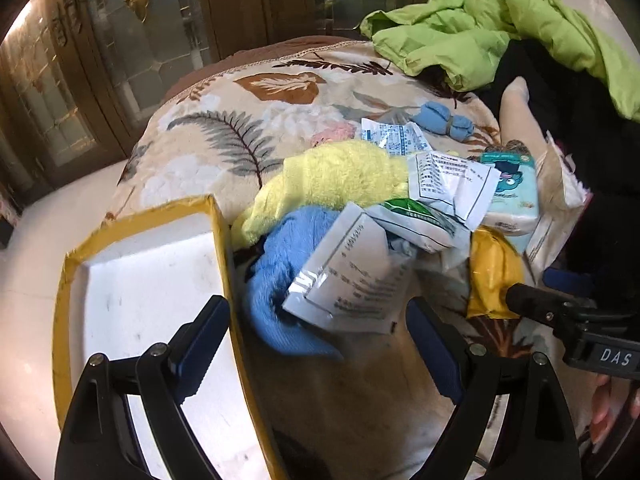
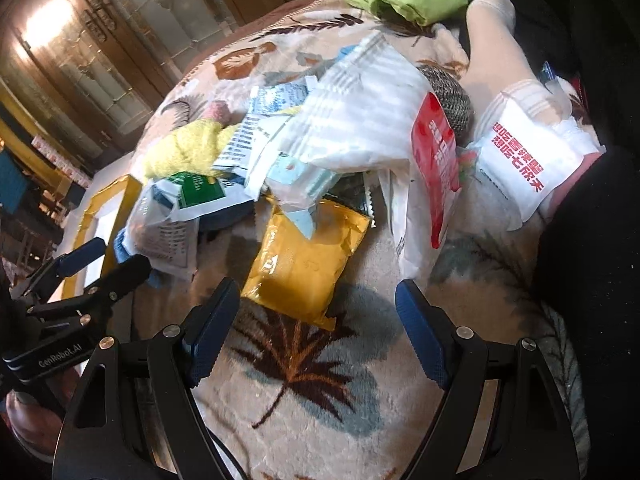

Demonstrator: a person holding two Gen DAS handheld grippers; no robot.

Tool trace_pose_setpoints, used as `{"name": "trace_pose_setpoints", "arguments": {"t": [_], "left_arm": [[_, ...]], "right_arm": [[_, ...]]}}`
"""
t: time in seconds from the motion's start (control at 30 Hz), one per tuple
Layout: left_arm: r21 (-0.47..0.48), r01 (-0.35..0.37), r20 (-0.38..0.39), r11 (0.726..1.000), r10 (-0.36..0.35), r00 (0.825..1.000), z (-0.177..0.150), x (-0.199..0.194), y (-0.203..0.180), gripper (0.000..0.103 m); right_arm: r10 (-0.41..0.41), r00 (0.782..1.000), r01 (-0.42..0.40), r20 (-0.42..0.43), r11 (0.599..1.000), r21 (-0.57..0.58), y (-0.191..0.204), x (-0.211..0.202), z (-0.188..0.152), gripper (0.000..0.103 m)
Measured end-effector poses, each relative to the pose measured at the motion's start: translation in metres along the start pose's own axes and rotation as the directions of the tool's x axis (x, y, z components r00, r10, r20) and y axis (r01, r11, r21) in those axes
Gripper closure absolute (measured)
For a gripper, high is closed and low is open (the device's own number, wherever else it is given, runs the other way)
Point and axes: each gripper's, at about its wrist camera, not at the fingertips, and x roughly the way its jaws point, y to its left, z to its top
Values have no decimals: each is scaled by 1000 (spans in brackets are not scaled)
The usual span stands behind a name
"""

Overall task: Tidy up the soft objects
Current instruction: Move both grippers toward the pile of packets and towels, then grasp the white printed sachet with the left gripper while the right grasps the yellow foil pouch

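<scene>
both grippers hover with fingers spread and empty: left gripper (image 1: 318, 320) near a white sachet (image 1: 352, 276), right gripper (image 2: 318, 312) near a yellow pouch (image 2: 300, 256), possibly snacks.

Bg: wood-framed glass doors (image 1: 100, 80) behind bed. Leaf-print blanket (image 1: 224, 120) covered bed. Pale floor (image 1: 36, 240) lay at left.

Pile (image 2: 320, 140) blocks ahead; blanket (image 2: 320, 400) free nr jaws.

Leaf-patterned plush blanket (image 2: 312, 380) filling the frame centre, yellow packet (image 2: 304, 256) lying flat mid-frame, heap of white packets (image 2: 360, 120) above it, yellow fuzzy cloth (image 2: 184, 148) at left, yellow-edged box (image 1: 132, 280) lower left, green jacket (image 1: 500, 28) upper right
</scene>
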Motion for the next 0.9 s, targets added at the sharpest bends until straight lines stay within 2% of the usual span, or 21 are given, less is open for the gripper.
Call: {"name": "trace_pose_setpoints", "arguments": {"t": [0.07,0.17,0.23,0.4,0.73,0.77,0.8,0.87,0.9], "left_arm": [[9,5,0,1000,-5,1000,2,0,-1,13],[10,45,71,999,-46,996,4,-15,-2,13],[36,64,90,997,-67,994,6,-18,-5,13],[70,55,16,996,-56,998,7,2,-12,13],[85,63,-30,994,-61,998,13,20,-21,14],[80,78,-34,994,-76,997,14,21,-20,16],[73,88,-36,993,-86,996,14,22,-19,21],[79,62,-42,995,-58,997,13,23,-20,31],[90,48,-42,995,-44,998,12,24,-22,40]], "right_arm": [[-7,1000,7,-3,1000,9,0,4,3,22],[-20,1000,21,-10,999,32,-2,7,7,22],[-20,1000,21,-7,999,40,-3,9,9,22],[-25,999,26,-26,998,58,-2,17,13,22],[-45,998,48,-40,996,73,-4,29,17,22],[-41,998,44,-43,996,77,-4,31,20,22],[-31,998,35,-50,996,83,-5,34,21,22],[-26,998,30,-60,997,70,-5,36,22,22],[-29,998,33,-61,998,54,-3,37,22,22]]}}
